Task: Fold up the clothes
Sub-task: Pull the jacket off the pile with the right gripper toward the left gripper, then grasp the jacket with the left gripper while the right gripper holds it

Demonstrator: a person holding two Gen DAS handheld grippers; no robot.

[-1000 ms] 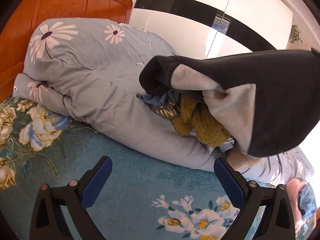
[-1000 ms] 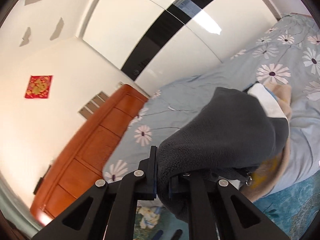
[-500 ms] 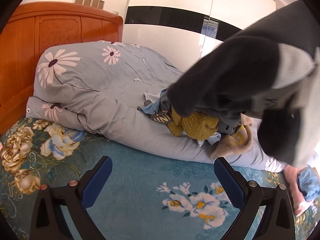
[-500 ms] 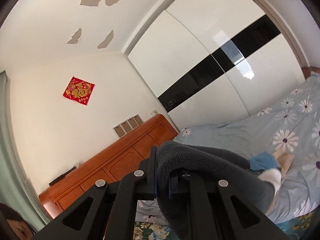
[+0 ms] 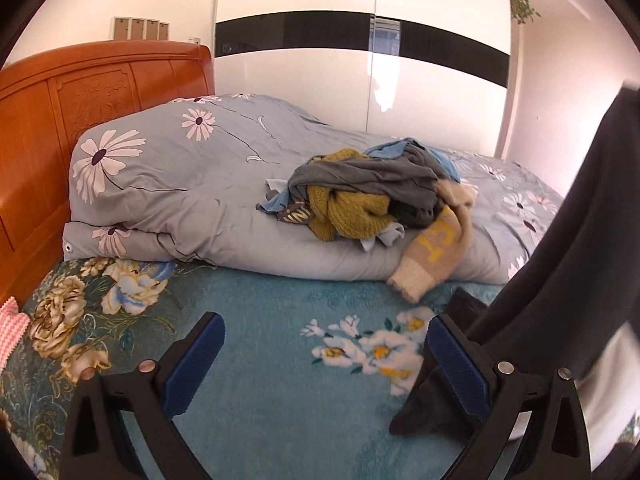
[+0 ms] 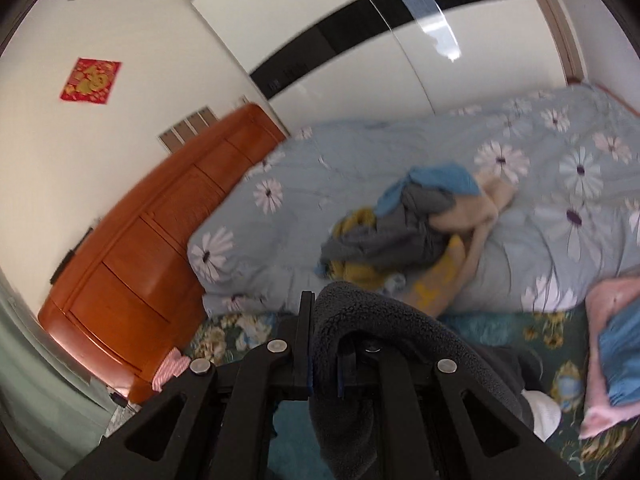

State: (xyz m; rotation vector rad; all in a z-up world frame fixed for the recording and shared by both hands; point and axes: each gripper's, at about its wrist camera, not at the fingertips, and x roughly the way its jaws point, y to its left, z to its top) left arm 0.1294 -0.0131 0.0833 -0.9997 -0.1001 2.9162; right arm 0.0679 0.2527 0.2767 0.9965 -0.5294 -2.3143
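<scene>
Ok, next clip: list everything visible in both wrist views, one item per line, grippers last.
dark fleece garment: one, charcoal, hanging from the right gripper down onto the bed
clothes pile: one heap, mustard, grey, blue and beige, on the duvet
duvet: one, grey-blue with daisies, bunched along the bed
bedspread: one, teal floral, under everything
headboard: one, orange wood, at the head of the bed
wardrobe: one, white with a black band, behind the bed
red wall decoration: one, on the wall
pink and blue cloth: right edge of the bed
left gripper: black with blue pads, open, empty
right gripper: black, shut on the fleece
</scene>
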